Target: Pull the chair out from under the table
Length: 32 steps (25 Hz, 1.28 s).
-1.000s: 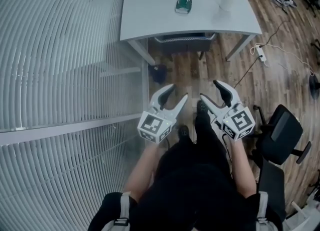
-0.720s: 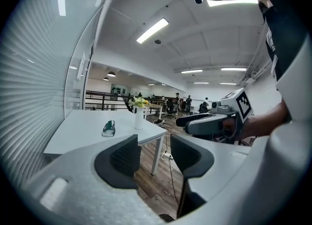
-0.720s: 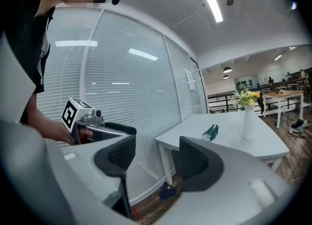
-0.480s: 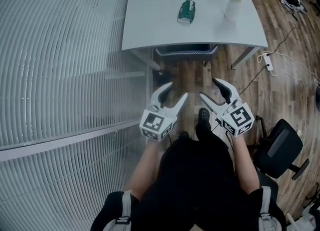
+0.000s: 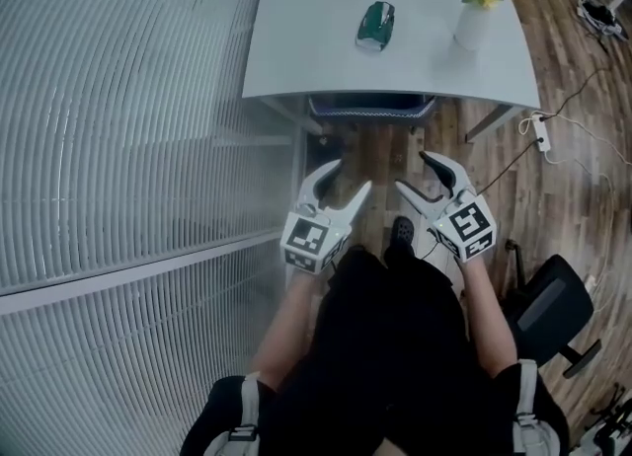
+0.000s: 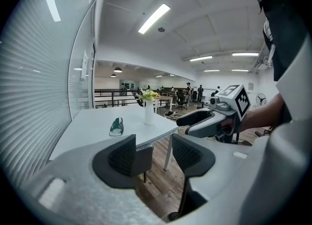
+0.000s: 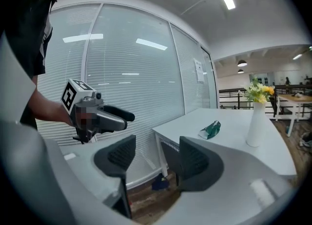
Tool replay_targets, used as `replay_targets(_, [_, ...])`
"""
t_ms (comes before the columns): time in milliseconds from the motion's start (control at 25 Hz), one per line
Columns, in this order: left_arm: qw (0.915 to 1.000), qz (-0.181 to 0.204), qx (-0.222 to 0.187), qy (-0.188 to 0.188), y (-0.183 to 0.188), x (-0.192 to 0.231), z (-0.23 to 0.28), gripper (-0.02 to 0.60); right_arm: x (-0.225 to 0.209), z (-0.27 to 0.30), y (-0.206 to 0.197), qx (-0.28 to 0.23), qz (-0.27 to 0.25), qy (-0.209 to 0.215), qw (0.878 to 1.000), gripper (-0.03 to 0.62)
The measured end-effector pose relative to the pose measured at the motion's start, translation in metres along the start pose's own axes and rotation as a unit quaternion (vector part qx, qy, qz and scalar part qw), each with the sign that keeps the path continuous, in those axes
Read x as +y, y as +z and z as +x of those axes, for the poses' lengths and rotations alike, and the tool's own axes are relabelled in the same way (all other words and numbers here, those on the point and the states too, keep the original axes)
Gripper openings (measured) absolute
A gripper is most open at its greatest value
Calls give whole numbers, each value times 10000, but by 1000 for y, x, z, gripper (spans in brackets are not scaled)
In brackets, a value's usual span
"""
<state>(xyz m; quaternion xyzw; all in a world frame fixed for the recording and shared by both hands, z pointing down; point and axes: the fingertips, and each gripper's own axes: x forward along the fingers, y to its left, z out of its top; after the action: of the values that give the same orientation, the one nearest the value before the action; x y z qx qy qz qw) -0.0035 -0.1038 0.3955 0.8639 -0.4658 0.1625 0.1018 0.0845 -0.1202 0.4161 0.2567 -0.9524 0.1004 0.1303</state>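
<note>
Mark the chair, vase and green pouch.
chair (image 5: 370,105): head view, top edge of the backrest
vase (image 5: 472,28): head view, white body
green pouch (image 5: 375,25): head view, its middle

The person is wearing short-sleeved black clothes (image 5: 390,345), and a dark shoe (image 5: 401,231) is showing on their table (image 5: 326,49) side. Grey-white straps (image 5: 244,410) are running over both shoulders. The left tool (image 5: 348,178) and right tool (image 5: 414,174) are showing white shells, black ribbed pads (image 6: 122,158), and black-and-white marker cubes (image 5: 311,239) at the ends away from the table. The left tool's jaws have just been opening, with nothing between them.
</note>
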Motion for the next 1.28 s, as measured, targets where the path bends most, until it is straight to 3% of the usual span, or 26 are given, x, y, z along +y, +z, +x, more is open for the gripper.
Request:
replay_targets(400, [9997,-38,191,-152,-6,30,34,226,-25,41,-7,496,-593,1,9970,272])
replay_targets(600, [9981,-119,325,-510,-14,56,67,229,-46,66,-10,784,-664,-197,9945,271])
replay_targets(960, [9881,486,723,-1268,-24,107,118,230,-70,133,-17,1545,-1204,-253,9803,271])
replay_targets(1280, [9750,736,1002,-1843,-48,132,147,235,-87,177,-26,1901,-1249,-287,9734,272])
